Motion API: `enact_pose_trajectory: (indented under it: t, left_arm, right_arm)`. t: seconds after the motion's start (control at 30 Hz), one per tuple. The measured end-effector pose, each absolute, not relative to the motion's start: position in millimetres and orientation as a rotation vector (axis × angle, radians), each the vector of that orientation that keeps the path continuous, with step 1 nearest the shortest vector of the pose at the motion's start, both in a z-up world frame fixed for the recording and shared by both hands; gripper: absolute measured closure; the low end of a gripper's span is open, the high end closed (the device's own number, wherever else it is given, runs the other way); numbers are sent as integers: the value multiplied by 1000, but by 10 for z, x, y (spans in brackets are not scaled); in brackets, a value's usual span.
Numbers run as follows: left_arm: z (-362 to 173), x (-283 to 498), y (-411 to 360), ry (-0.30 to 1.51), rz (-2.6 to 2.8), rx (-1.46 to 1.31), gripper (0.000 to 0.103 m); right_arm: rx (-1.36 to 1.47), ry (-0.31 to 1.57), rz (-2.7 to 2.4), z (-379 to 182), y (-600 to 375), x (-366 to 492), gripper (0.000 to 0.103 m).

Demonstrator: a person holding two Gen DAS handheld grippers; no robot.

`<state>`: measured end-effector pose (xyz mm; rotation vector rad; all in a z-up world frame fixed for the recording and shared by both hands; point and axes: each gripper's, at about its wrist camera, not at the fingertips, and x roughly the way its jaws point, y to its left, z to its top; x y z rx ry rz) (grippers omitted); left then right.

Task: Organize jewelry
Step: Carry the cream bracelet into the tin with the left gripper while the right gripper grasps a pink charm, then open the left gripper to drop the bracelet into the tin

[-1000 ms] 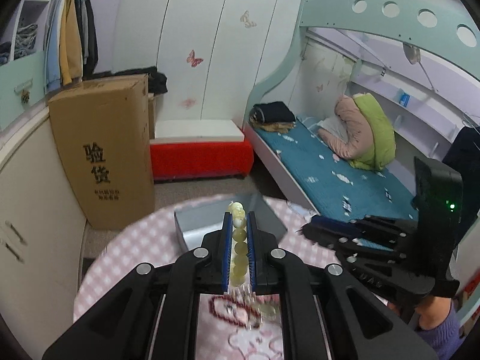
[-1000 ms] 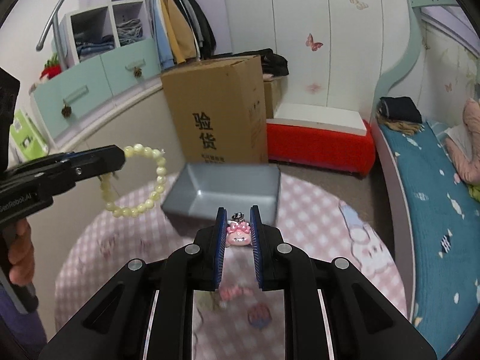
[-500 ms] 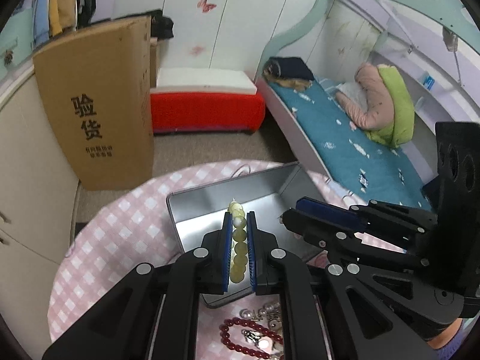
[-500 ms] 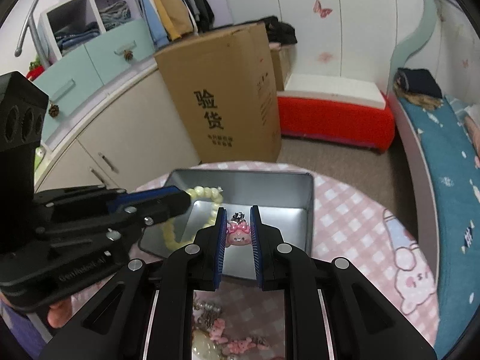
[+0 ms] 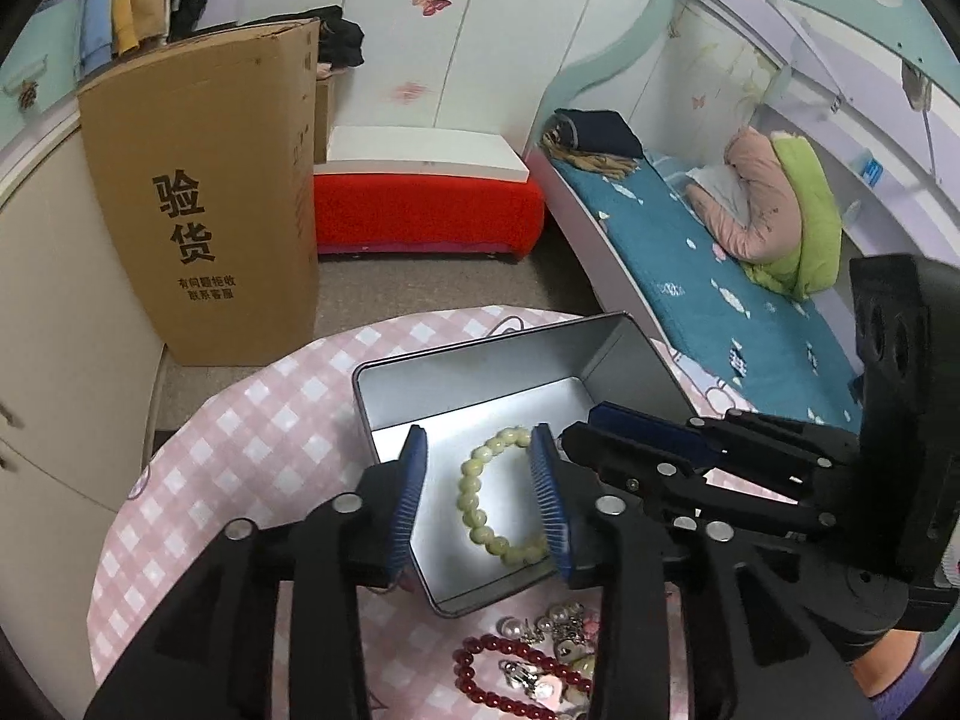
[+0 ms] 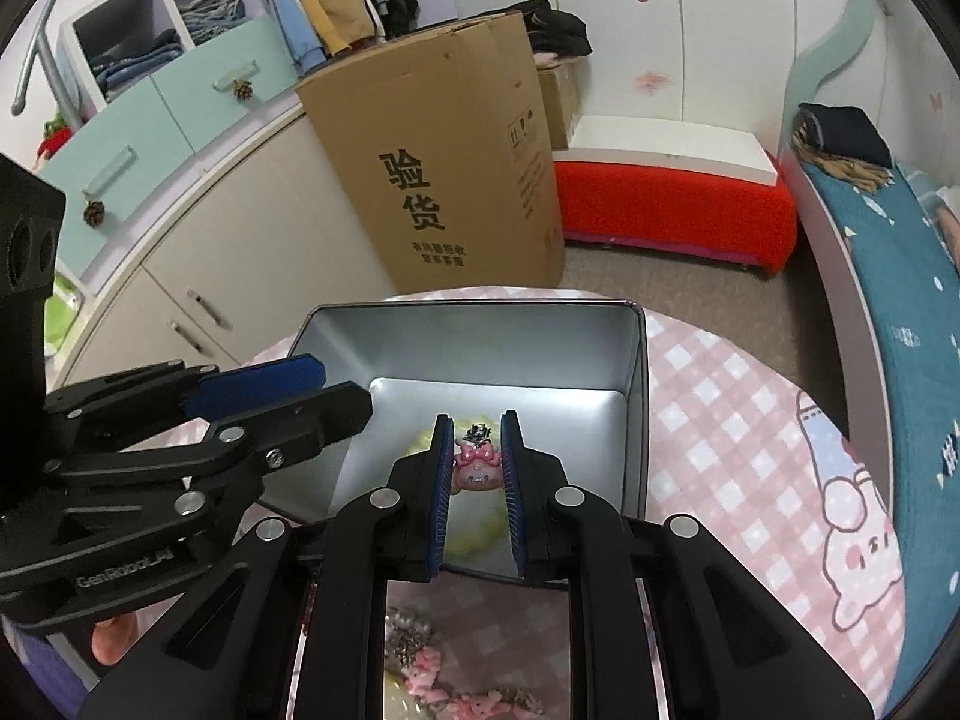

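Note:
An open silver tin box (image 5: 480, 354) stands on the pink checked table. A pale green bead bracelet (image 5: 468, 495) lies flat on the box floor. My left gripper (image 5: 479, 438) hangs over it with jaws opening, the pads apart on either side of the beads. My right gripper (image 6: 475, 420) is shut on a small pink cartoon charm (image 6: 476, 471) above the same box (image 6: 480, 324), close to the left gripper (image 6: 342, 387). The right gripper (image 5: 585, 423) reaches in from the right in the left wrist view.
Loose jewelry lies on the cloth in front of the box: a red bead bracelet (image 5: 480, 678), pearl pieces (image 5: 558, 618) and pink charms (image 6: 432, 678). Beyond the round table edge stand a tall cardboard box (image 5: 204, 210), a red bench (image 5: 420, 210) and a bed (image 5: 720, 300).
Both grippers came down and forward over the tin box. The left jaws have parted and the green bracelet has dropped from them onto the box floor. The right gripper keeps the charm.

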<state>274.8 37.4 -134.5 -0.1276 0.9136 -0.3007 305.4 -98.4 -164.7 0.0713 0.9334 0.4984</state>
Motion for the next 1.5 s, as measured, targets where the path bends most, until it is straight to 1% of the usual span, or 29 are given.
enact_pose_trajectory:
  t: [0.2, 0.27, 0.33, 0.4, 0.47, 0.57, 0.77, 0.83, 0.9, 1.13, 1.43, 1.47, 1.5]
  left_arm:
    - [-1181, 2574, 398, 858, -301, -136, 58]
    - [-1099, 2480, 427, 836, -298, -140, 58]
    - [-1014, 2353, 482, 808, -291, -147, 55]
    - [-958, 2241, 534, 780, -277, -157, 49]
    - [-911, 2075, 591, 747, -248, -157, 47]
    - [-916, 1879, 631, 724, -209, -149, 47]
    - [-1175, 1622, 701, 760, -156, -178, 47]
    - [-1288, 1598, 695, 788, -151, -184, 47]
    - [-1406, 1607, 664, 818, -146, -179, 47]
    - [-1783, 1693, 506, 905, -121, -156, 47]
    - [-1997, 1808, 409, 938, -88, -82, 47]
    - [-2006, 1818, 396, 936, -85, -69, 49]
    - [-2009, 1820, 390, 933, -78, -60, 57]
  right_arm:
    - [85, 898, 498, -1532, -1059, 2932, 84]
    - [97, 876, 488, -1451, -1123, 2858, 80]
    - [97, 844, 469, -1359, -1199, 2748, 66]
    - [90, 812, 454, -1268, -1264, 2615, 63]
    - [83, 790, 438, -1207, -1347, 2490, 63]
    - [77, 768, 414, -1165, -1456, 2291, 57]
    - [60, 757, 362, -1282, -1621, 1916, 56]
    - [57, 760, 345, -1365, -1659, 1812, 51]
    - [44, 767, 330, -1443, -1660, 1740, 50]
    - [61, 813, 305, -1751, -1734, 1611, 47]
    - [86, 833, 298, -1905, -1810, 1596, 47]
    - [82, 835, 296, -1917, -1804, 1604, 47]
    - [76, 836, 294, -1927, -1797, 1611, 47]
